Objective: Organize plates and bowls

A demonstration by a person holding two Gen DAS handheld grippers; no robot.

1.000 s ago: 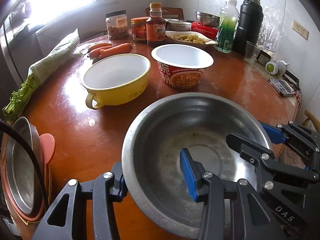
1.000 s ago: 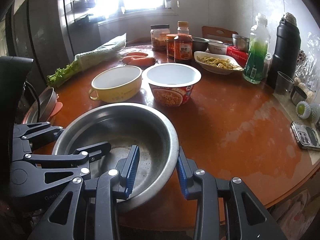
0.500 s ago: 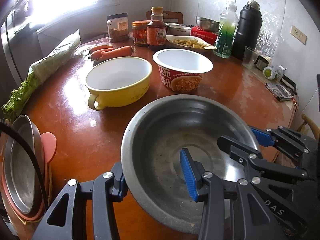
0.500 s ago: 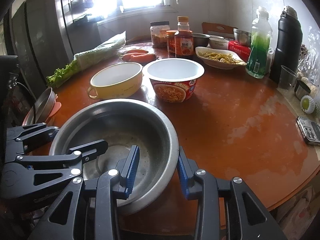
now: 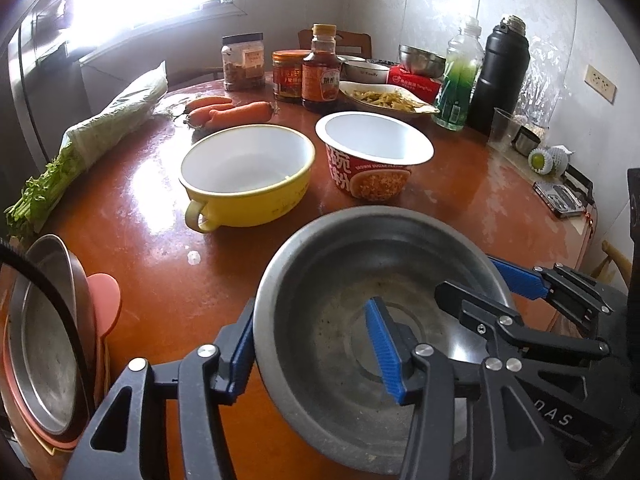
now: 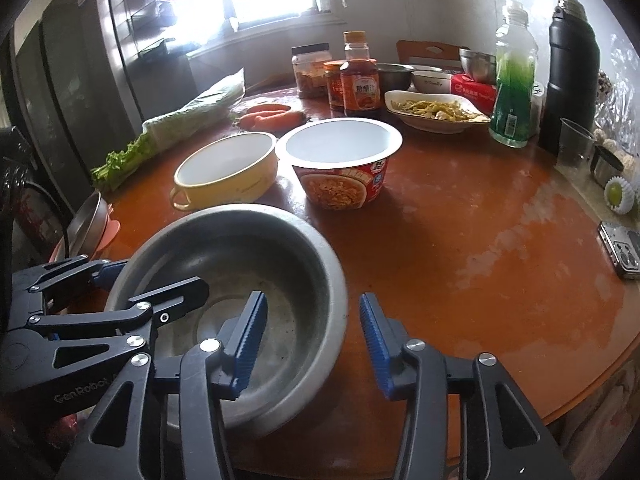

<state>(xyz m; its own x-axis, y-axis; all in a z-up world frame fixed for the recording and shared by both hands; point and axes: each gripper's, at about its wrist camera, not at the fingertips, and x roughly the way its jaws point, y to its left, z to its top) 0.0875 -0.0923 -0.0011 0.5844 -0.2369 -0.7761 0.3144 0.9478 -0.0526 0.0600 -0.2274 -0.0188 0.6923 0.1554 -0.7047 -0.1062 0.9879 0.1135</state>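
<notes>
A big steel bowl point(image 5: 340, 272) sits on the orange-brown table near its front edge. My left gripper point(image 5: 312, 348) straddles the bowl's left rim: one blue pad is outside the wall, the other stands inside, clear of it. Its jaws are opening. My right gripper point(image 6: 311, 344) straddles the right rim of the steel bowl point(image 6: 240, 248), with gaps on both sides, and its jaws are opening too. Each gripper shows in the other's view: the right gripper point(image 5: 484, 284) and the left gripper point(image 6: 160, 276). Behind stand a yellow handled bowl point(image 5: 248, 176) and a red instant-noodle bowl point(image 5: 372, 152), both empty.
A stack of steel and pink plates point(image 5: 40, 340) lies at the table's left edge. Celery point(image 5: 100, 132), carrots point(image 5: 228, 112), jars, a sauce bottle point(image 5: 320, 76), a dish of food point(image 5: 384, 96), a green bottle point(image 5: 458, 80) and a black flask point(image 5: 500, 76) line the back. A phone point(image 6: 624, 252) lies at the right.
Both grippers' jaws have spread apart, and their pads have come off the steel bowl's rim. The bowl and both hands have stayed nearly where they were.
</notes>
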